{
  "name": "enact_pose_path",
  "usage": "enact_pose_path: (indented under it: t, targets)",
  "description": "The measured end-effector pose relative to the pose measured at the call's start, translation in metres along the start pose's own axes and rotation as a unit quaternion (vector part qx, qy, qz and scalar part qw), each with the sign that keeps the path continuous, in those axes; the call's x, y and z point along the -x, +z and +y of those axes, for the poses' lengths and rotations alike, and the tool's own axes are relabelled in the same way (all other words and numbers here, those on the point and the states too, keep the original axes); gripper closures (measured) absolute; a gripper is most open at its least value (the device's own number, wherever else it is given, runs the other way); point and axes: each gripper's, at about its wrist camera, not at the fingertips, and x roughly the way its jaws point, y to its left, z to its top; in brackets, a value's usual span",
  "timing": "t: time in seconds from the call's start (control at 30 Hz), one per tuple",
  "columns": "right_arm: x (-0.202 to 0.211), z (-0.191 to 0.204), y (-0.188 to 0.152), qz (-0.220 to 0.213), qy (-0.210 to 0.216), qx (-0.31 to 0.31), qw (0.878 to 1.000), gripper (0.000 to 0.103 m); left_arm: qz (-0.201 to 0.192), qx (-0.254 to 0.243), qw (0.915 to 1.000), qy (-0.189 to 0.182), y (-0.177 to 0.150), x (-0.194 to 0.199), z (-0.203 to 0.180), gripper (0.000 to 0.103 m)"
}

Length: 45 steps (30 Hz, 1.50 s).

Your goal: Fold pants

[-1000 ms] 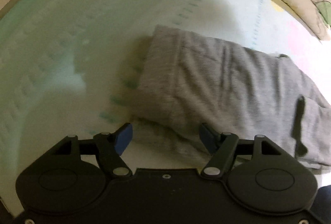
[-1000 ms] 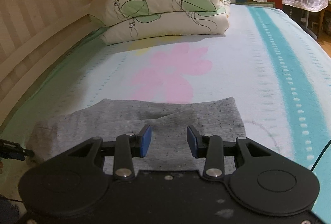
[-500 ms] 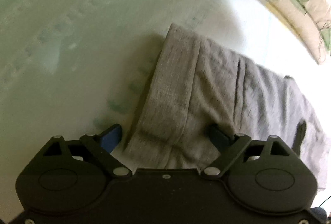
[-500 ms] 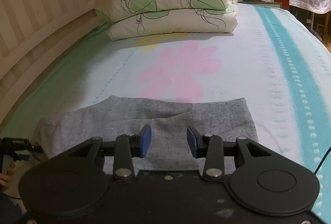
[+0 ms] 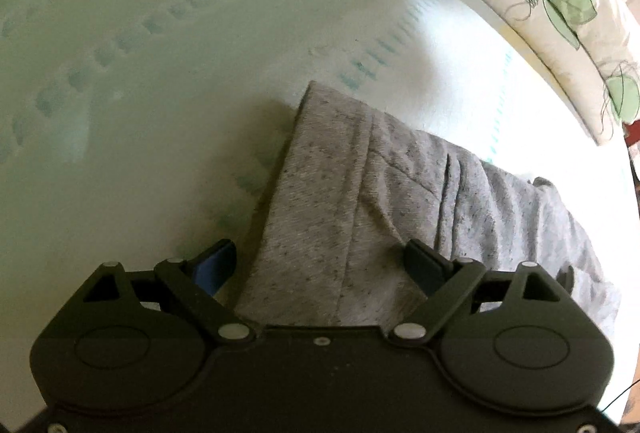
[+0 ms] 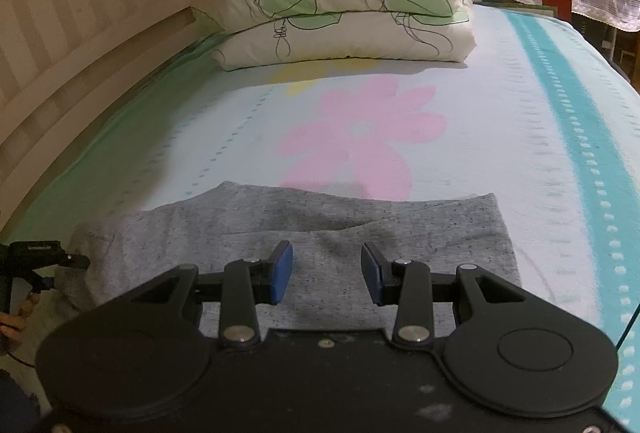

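Observation:
Grey pants (image 6: 400,229) lie folded lengthwise across the flowered sheet. In the left wrist view their left end (image 5: 340,201) runs between the fingers of my left gripper (image 5: 320,253). Its jaws are wide apart and closing, with the cloth between them, and the blue pads stand clear of the fabric. My right gripper (image 6: 326,253) hovers over the middle of the pants, open halfway with nothing between its pads. At the left edge of the right wrist view, one finger (image 6: 76,259) of the left gripper reaches the pants' end, held by a hand (image 6: 16,317).
A folded quilt with green leaves (image 6: 344,5) lies at the head of the bed. A pale wooden rail (image 6: 80,73) runs along the left side. The sheet (image 6: 500,137) carries a pink flower and a teal stripe. Draped furniture stands at the far right.
My left gripper has come down and forward onto the pants' end and spread its jaws, so the cloth now lies between them. The right gripper has drifted slightly over the pants.

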Motion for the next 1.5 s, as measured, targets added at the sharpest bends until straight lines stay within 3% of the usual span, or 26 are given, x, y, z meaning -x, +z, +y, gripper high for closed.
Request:
enact_pose_path:
  t: [0.07, 0.13, 0.17, 0.2, 0.23, 0.4, 0.6, 0.77, 0.97, 1.17, 1.3, 1.43, 1.5]
  targets:
    - [-0.002, 0.003, 0.0, 0.002, 0.0, 0.002, 1.0, 0.062, 0.0, -0.02, 0.9998, -0.007, -0.001, 0.002, -0.008, 0.042]
    - [-0.003, 0.005, 0.0, 0.003, 0.0, 0.005, 1.0, 0.062, -0.006, -0.033, 0.9995, 0.002, -0.003, 0.005, -0.016, 0.054]
    - [-0.003, 0.006, 0.0, 0.004, -0.001, 0.006, 1.0, 0.062, -0.012, -0.039, 0.9991, 0.01, -0.003, 0.008, -0.02, 0.071]
    - [-0.003, 0.006, 0.0, 0.004, -0.001, 0.007, 1.0, 0.062, -0.019, -0.046, 0.9985, 0.022, -0.003, 0.012, -0.024, 0.08]
    - [-0.003, 0.006, 0.0, 0.004, -0.001, 0.006, 1.0, 0.062, -0.025, -0.05, 0.9982, 0.023, -0.002, 0.018, -0.026, 0.083]
    - [0.002, -0.001, -0.001, 0.005, -0.007, 0.0, 1.0, 0.062, -0.036, -0.031, 0.9989, -0.003, 0.004, 0.045, -0.032, 0.086]
    - [0.008, -0.015, -0.004, 0.0, -0.01, -0.011, 1.0, 0.062, -0.054, -0.074, 0.9958, -0.003, 0.003, 0.078, -0.078, 0.086]
    - [0.015, -0.033, -0.009, -0.007, -0.013, -0.03, 0.999, 0.062, -0.069, -0.118, 0.9905, -0.014, 0.0, 0.104, -0.139, 0.086]
    - [0.028, -0.064, -0.02, -0.018, -0.02, -0.056, 0.998, 0.062, -0.078, -0.189, 0.9771, -0.061, -0.011, 0.119, -0.235, 0.087]
    - [0.042, -0.103, -0.033, -0.031, -0.038, -0.084, 0.995, 0.062, -0.05, -0.275, 0.9537, -0.112, -0.049, 0.087, -0.349, 0.089]
    - [0.046, -0.132, -0.042, -0.033, -0.054, -0.111, 0.992, 0.062, 0.012, -0.306, 0.9421, -0.137, -0.086, 0.033, -0.413, 0.101]
    - [0.05, -0.155, -0.051, -0.031, -0.065, -0.133, 0.988, 0.061, 0.065, -0.34, 0.9298, -0.124, -0.125, -0.018, -0.453, 0.103]
    - [0.05, -0.16, -0.051, -0.031, -0.065, -0.137, 0.988, 0.061, 0.084, -0.342, 0.9279, -0.122, -0.133, -0.027, -0.46, 0.101]
